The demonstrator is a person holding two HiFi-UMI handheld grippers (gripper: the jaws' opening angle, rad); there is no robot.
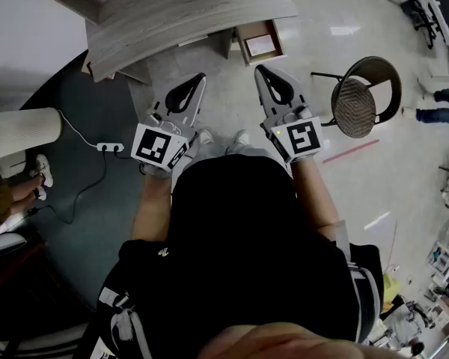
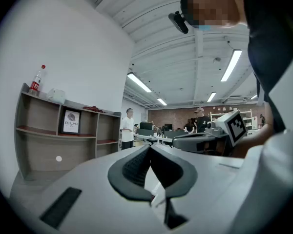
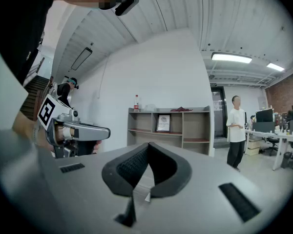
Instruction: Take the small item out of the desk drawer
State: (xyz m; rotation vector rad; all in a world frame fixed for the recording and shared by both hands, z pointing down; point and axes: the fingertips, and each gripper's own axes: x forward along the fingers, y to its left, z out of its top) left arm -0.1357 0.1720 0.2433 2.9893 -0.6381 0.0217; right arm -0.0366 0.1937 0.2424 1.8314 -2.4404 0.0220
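Far left in the head view, a white cylinder stands beside a seated person's shoes. A white power strip lies on the dark mat, with its cable trailing left.

The left gripper is held level in front of the person's black top, with its marker cube toward the body. In its own view the two dark pads meet at the tip, so the jaws are pressed together with nothing between them. That view also shows the wooden shelf unit against the wall, with a bottle on top and a framed picture in one bay. A person in a white shirt stands beyond it.

In the head view the shelf unit runs across the top, ahead of both grippers. Just beside its right end sits an open drawer-like box on the floor, with a pale flat thing inside. We cannot tell whether that is the small item. Both grippers are well short of the box and touch nothing.

The right gripper is level and parallel to the left, a gap apart. Its jaws are also closed tight and empty.

To the right, a round-seat chair stands on the pale floor. Another person's legs show at the far right edge.
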